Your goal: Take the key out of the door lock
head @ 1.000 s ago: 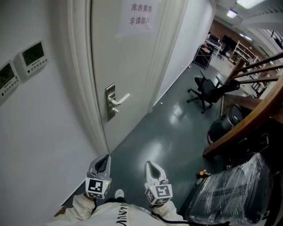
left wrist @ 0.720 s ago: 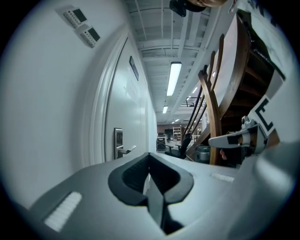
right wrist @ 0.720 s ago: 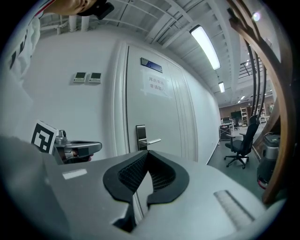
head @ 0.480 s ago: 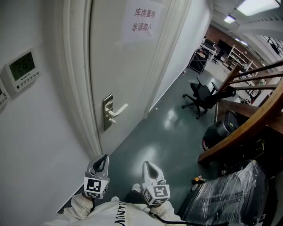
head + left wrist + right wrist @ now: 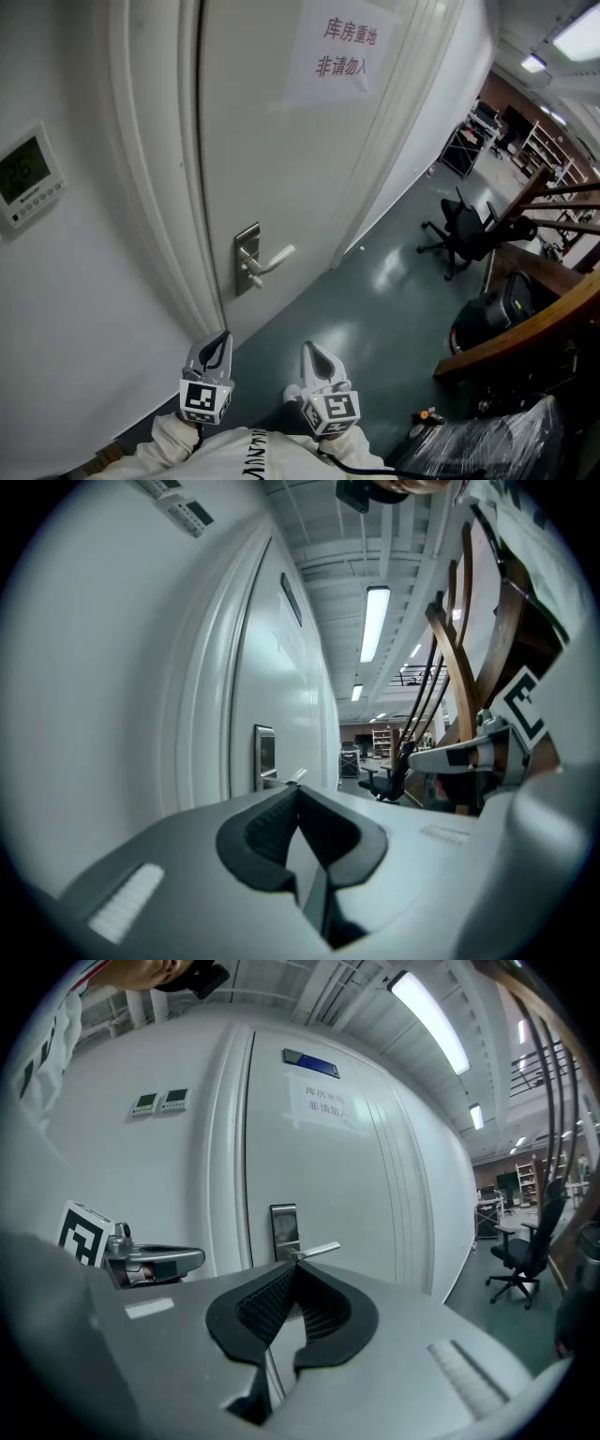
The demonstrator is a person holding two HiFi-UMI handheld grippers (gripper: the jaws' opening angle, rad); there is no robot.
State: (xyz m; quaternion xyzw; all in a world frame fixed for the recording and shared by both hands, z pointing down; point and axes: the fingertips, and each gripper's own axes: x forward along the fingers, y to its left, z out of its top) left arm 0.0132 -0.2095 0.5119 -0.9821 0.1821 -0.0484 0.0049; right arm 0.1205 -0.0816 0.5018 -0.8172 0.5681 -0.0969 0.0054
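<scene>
Two claws, both low and near, well apart from the door: left claw [image 5: 217,345] and right claw [image 5: 314,354], each with jaws together and nothing between them. One white door [image 5: 281,159] ahead, with one paper notice [image 5: 342,52] on it. One lock plate [image 5: 247,259] at the door's left edge, one lever handle [image 5: 273,260] pointing right. Key: small stub just under the lever, too small to confirm. Two wall thermostats [image 5: 145,1102] left of the door. One office chair [image 5: 466,234] far right.

Key @ lock plate [image 5: 247,244]: too small
</scene>
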